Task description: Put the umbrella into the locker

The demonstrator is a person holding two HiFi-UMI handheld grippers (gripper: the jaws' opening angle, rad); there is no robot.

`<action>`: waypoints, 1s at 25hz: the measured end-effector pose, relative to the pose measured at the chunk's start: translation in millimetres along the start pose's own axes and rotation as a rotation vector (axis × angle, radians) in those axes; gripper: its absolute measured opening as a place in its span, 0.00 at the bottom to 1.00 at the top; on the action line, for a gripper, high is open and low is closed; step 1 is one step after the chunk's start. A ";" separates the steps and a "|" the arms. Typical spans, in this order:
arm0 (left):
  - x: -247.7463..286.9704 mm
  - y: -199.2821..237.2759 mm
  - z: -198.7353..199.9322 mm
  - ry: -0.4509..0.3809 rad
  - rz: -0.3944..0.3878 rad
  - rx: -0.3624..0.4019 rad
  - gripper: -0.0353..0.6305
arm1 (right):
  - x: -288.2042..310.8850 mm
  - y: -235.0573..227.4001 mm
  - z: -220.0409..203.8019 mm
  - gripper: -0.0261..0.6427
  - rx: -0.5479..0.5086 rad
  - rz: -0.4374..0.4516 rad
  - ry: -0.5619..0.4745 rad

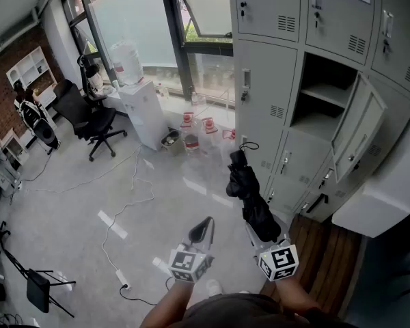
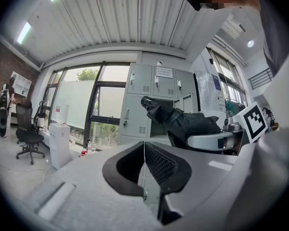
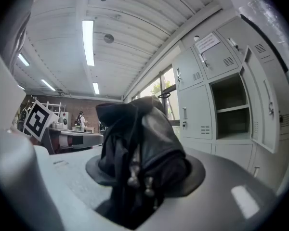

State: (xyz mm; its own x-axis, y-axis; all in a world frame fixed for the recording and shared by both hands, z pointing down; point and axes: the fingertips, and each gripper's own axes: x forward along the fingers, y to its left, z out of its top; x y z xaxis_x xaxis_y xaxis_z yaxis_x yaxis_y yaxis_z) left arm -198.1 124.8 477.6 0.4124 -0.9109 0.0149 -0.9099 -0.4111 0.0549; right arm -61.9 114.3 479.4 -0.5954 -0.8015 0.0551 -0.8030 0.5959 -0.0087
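Right tongs (image 1: 265,236) are clamped on the folded black umbrella (image 1: 248,191) out in mid-air, left tongs (image 1: 203,231) pinched together on nothing, so it's grabbed but not yet inside the open locker (image 1: 320,101) far right.

Grey left tongs (image 1: 203,229) and right tongs (image 1: 263,232), black ribbed pads (image 2: 161,163), each with a white cube (image 1: 189,264) of black square markers
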 end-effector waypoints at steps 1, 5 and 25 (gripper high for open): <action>-0.9 -1.7 -0.3 0.002 0.002 0.000 0.06 | -1.6 0.4 0.8 0.38 0.002 0.004 0.001; -7.2 -5.3 1.8 -0.007 0.021 0.008 0.06 | -7.3 3.7 6.7 0.38 0.017 0.018 -0.007; -13.3 13.7 10.2 -0.034 0.043 0.018 0.06 | 4.4 18.4 37.2 0.39 0.051 0.064 -0.099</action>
State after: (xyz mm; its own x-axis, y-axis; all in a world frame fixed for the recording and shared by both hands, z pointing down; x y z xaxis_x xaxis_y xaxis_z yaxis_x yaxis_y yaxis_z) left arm -216.4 130.9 468.0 0.3714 -0.9283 -0.0175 -0.9276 -0.3718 0.0365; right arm -80.3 119.8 442.3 -0.6429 -0.7646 -0.0456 -0.7622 0.6445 -0.0602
